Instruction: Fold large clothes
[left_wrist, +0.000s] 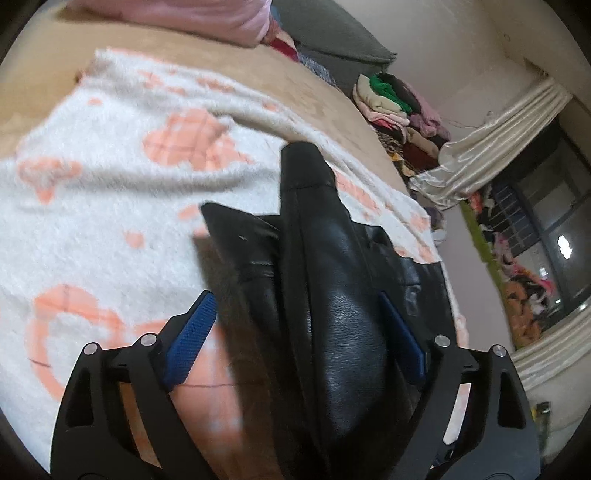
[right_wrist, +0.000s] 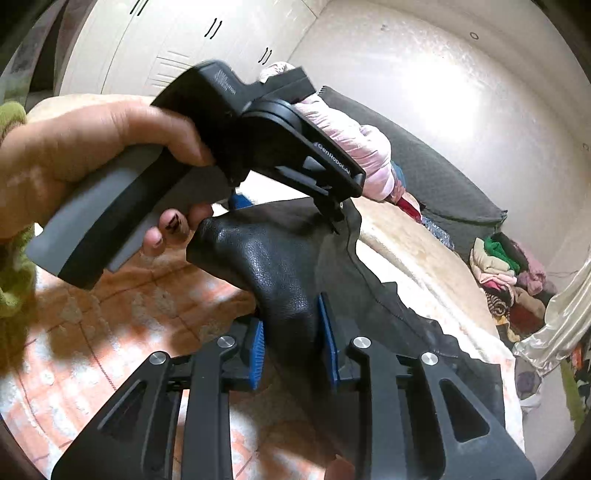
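Up close, the right hand-held gripper (right_wrist: 291, 341) has its blue pads pinched on a bunched fold of a black leather jacket (right_wrist: 280, 273), while the left hand-held gripper (left_wrist: 295, 334) stands spread wide around another length of the same garment, its pads clear of the leather. The jacket hangs in a rumpled ridge between the two tools, lifted partly off a fluffy white blanket with orange hearts (left_wrist: 110, 155) that covers the bed (left_wrist: 48, 59). Folding looks barely begun: no flat panel or squared edge is visible, and the garment would need spreading, smoothing and doubling over. Only the right wrist view shows the person's left hand (right_wrist: 85, 147) wrapped around the grey handle of its tool, a green knitted sleeve (right_wrist: 14, 288) at the wrist, and pale wardrobe doors (right_wrist: 166, 44) behind. Only the left wrist view shows the jacket's far tip reaching up across the blanket, and a dark window (left_wrist: 535, 206) with tied cream curtains (left_wrist: 491, 144). Farther off, both views catch a pink bundle (left_wrist: 177, 16) at the bed's head, a dark grey cloth (right_wrist: 436, 177) and a heap of mixed clothes (left_wrist: 402, 114).
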